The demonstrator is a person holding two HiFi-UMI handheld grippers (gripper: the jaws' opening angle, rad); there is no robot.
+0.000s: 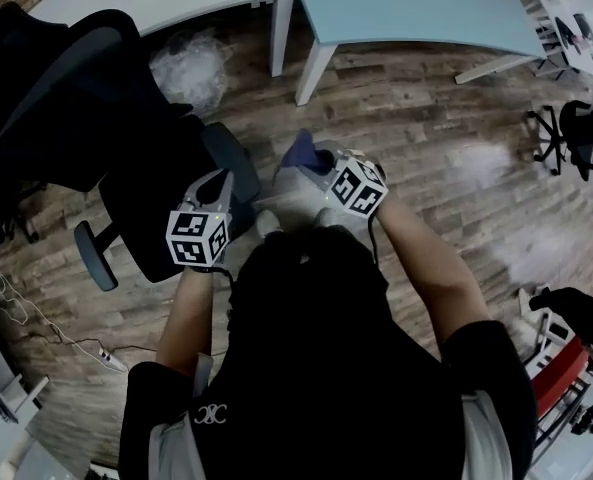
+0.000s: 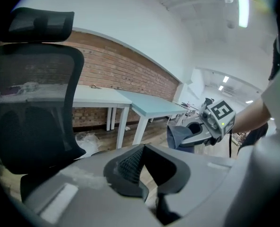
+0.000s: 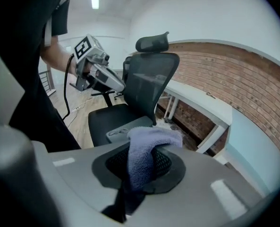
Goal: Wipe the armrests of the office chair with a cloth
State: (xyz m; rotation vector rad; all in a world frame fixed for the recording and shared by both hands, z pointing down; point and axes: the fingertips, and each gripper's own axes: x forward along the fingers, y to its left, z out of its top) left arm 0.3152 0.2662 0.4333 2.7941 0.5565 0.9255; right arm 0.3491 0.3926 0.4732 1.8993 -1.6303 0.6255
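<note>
While I stand over the office chair in the head view, my right gripper carries the cloth just beside the near armrest; my left gripper hovers close by. Left gripper view: jaws apart, nothing btwn them. Right gripper view: jaws pinched on the bluish cloth, armrest pad ahead & below. To wipe well, I'd lay the loose fold flat, press lightly, stroke lengthwise, w/ left steadying the chair.
</note>
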